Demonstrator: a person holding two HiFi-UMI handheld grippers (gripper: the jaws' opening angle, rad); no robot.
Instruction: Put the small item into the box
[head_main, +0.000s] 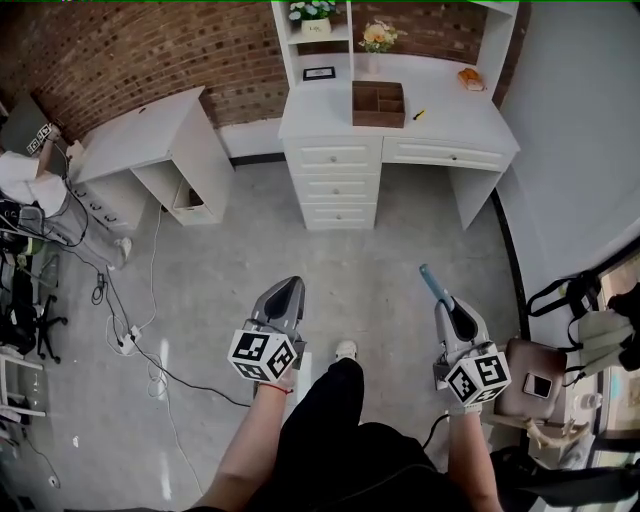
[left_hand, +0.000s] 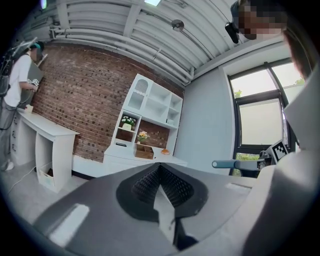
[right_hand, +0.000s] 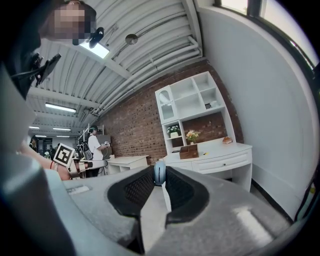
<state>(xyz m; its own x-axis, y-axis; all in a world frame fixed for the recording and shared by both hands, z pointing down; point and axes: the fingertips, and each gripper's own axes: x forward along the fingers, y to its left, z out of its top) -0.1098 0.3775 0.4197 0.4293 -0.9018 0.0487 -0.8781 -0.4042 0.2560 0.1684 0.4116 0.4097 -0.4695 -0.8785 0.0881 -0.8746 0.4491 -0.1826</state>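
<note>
The small item (head_main: 431, 281), a slim blue-grey stick, is pinched in the right tongs (head_main: 446, 304). It juts forward past their tips, out over the grey floor (head_main: 380, 260) and well apart from the box. In the right gripper view its rounded end sits squeezed between the two black ribbed pads (right_hand: 138, 188), with the jaws closed onto it.

The box (head_main: 378, 104) is brown wood with open compartments. It stands on the white worktop (head_main: 450, 125) against the brick wall (head_main: 150, 50), under a white shelf unit (head_main: 345, 35) that carries two flower pots. A small yellow thing (head_main: 418, 115) lies just beside the box on the worktop, and an orange thing (head_main: 470, 78) lies farther to the right of it.

The left tongs (head_main: 290, 285) are pressed together with nothing between the jaws. They are held over the floor, level with the right tongs, and the person's dark-trousered leg (head_main: 330, 420) is between the two.

Off to the left stands a second white worktop (head_main: 140, 135), where another person in a white top (left_hand: 20, 75) is standing. Cables (head_main: 130, 340) trail across the floor on that side.
</note>
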